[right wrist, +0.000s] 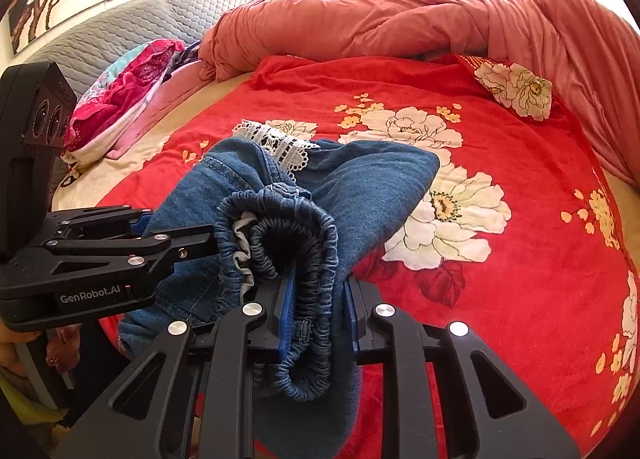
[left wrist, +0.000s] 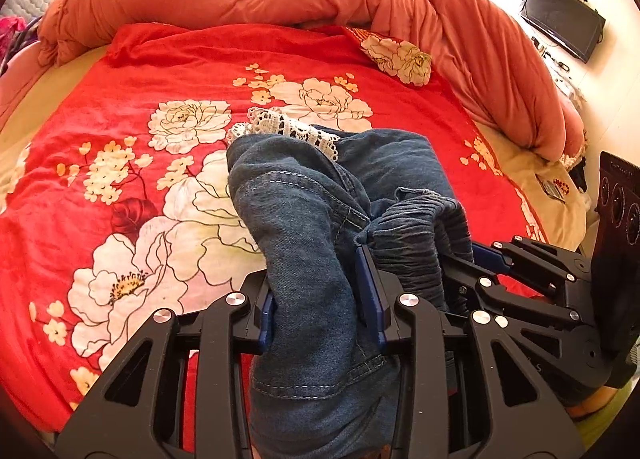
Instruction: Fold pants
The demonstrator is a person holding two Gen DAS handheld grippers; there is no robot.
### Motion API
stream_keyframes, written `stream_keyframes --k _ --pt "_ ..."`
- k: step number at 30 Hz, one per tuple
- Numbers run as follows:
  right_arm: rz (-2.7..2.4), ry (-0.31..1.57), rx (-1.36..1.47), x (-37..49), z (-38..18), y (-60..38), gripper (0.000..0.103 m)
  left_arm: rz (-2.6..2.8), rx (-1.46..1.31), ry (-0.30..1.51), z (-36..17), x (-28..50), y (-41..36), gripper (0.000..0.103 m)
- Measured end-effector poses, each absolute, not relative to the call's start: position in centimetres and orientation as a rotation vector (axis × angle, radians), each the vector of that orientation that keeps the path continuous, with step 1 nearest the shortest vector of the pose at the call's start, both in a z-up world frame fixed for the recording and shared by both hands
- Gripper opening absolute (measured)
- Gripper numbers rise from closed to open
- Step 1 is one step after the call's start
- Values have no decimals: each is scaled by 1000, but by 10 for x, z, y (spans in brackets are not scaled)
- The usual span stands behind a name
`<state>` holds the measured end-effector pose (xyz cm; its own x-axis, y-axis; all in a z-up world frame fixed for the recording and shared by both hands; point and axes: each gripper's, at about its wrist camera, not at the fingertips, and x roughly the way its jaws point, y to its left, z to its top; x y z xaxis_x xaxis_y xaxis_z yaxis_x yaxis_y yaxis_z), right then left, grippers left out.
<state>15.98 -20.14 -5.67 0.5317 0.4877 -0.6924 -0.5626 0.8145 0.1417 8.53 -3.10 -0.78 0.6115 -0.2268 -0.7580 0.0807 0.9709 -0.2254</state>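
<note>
- Left claw (left wrist: 320,299) pinches a denim fold of the pants (left wrist: 304,219), lower centre of its frame.
- Right claw (right wrist: 316,319) pinches the gathered waistband (right wrist: 288,243), lower centre of its frame; the two claws sit just beside each other.
- Pants run from both claws up-frame over the bed (left wrist: 120,107); the lace hem (left wrist: 288,129) is the far end.
- Judgement: long axis points away from the claws, so the next move goes along it.
</note>
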Motion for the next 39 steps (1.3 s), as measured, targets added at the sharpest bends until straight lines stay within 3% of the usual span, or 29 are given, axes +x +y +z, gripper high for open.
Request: stream_keyframes --k 19,39 --pt "610 743 -141 212 -30 -182 19 -175 -152 857 14 130 -17 28" --pt "576 792 -149 274 -54 -164 19 -151 -165 873 -6 187 0 28"
